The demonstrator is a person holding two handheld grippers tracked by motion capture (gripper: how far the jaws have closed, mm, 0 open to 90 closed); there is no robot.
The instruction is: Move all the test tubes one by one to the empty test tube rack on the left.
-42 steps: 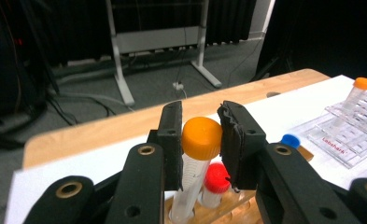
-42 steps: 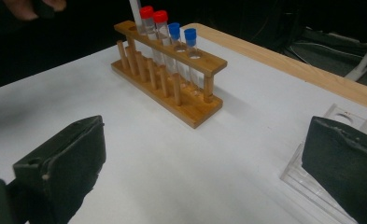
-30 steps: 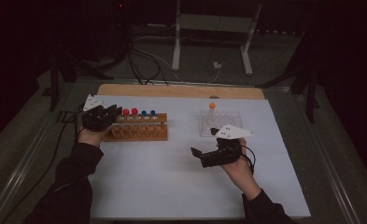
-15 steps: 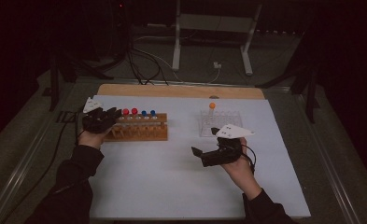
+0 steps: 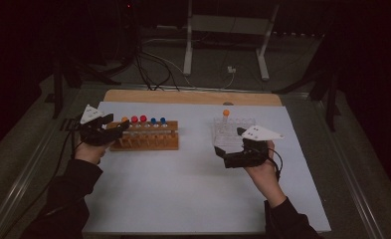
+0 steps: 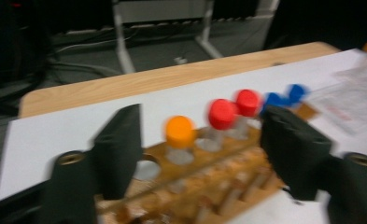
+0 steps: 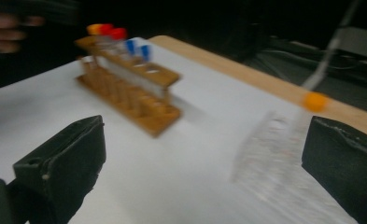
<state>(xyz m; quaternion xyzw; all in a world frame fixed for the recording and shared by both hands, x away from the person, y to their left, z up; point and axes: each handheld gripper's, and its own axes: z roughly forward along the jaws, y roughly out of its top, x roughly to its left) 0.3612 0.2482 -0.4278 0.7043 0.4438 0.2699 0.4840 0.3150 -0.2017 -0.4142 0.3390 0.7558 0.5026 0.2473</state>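
Tubes: five caps sit in the wooden rack (image 5: 146, 138), the orange-capped tube (image 6: 180, 134) just let go by the left gripper (image 5: 114, 130), whose jaws have just been opening and stand apart with nothing pressed, while one orange tube (image 5: 226, 116) waits in the clear rack (image 5: 229, 132) beside the right gripper (image 5: 222, 153), jaws apart.

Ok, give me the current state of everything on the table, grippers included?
Left gripper: jaws just opened, astride the orange-capped tube, not pressing it.
Right gripper: open, nothing held.
Orange-capped tube: upright in wooden rack, capped.
Two red-capped tubes: upright in rack, capped.
Two blue-capped tubes: upright in rack, capped.
Wooden rack: upright on the white sheet, some holes empty.
Clear rack: upright, one orange-capped tube standing in it.
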